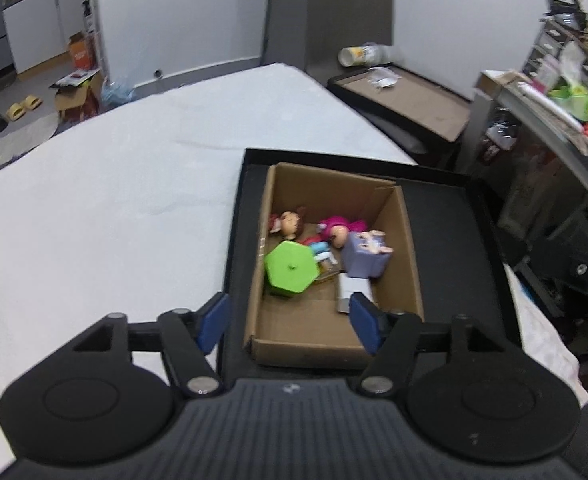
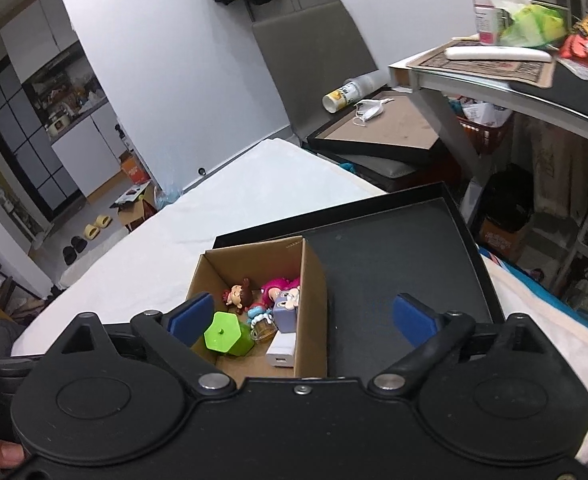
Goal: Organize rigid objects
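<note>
Inside the cardboard box (image 1: 398, 240) lie all the small things: a green six-sided container (image 1: 290, 268) at its left wall, a brown-haired doll (image 1: 290, 222) beyond that toward the box's far wall, a pink doll (image 1: 340, 230) right of it, a purple block with a figure on top (image 1: 366, 256) against the box's right wall, and a white charger (image 1: 352, 292) just nearer than the purple block. Between the green container and the purple block sits a small blue-and-white piece (image 1: 322, 250), too blurred to name.

The box stands in the left part of a black tray (image 2: 394, 264), touching its floor, and the tray lies on a white bed (image 1: 114, 200).

Above the near end of the box hangs the left tool (image 1: 290, 322), its blue pads (image 1: 214, 320) apart and holding nothing. The right tool (image 2: 302, 318) also hangs over the box's near end, spread wider still, with one pad over the box's left wall and the other over the bare tray to the box's right; it grips nothing.
</note>
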The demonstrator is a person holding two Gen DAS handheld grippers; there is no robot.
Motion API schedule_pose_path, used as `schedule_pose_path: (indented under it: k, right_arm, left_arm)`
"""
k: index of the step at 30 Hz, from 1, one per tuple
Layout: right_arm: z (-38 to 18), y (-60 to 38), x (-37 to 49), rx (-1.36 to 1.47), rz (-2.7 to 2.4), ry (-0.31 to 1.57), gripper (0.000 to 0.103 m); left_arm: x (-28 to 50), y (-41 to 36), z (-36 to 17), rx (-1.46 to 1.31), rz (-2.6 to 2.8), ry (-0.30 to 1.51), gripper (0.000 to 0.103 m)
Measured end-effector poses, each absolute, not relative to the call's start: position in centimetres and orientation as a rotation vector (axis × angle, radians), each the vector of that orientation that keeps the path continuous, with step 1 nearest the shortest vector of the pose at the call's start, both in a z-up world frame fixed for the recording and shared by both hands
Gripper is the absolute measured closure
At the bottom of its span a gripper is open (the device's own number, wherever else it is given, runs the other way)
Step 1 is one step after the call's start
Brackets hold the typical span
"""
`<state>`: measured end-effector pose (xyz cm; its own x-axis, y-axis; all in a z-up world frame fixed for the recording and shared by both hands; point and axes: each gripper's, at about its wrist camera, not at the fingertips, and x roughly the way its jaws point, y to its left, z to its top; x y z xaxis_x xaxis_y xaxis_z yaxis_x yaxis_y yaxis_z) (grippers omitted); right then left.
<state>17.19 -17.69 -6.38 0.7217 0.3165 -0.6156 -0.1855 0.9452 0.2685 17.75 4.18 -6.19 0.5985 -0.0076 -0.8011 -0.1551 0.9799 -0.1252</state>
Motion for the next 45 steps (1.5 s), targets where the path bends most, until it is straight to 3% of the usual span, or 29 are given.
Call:
schedule_pose_path:
  k: [7,11,17,45]
  right_arm:
    - [-4.9,-19.3,14.6,0.195,0.264,0.677,0.000]
    - [-3.7,-19.4,12.9,0.160,0.256,0.645,0.000]
    - [-2.7,-20.0,10.6,0.170,0.274,0.635,0.000]
    - [2.3,-22.5,1.1,0.102,0.252,0.534,0.000]
  left_arm:
    - [15.1,3.0,-3.6,-0.156,0.062,0.848,0.032]
    - [13.1,2.5,-2.4,-0.158,0.046,0.817,0.017]
    - [10.3,1.8,-0.9,-0.133,0.052,0.774,0.011]
    - [-1.7,-1.6,4.6,-0.047,0.023,0.580,0.005]
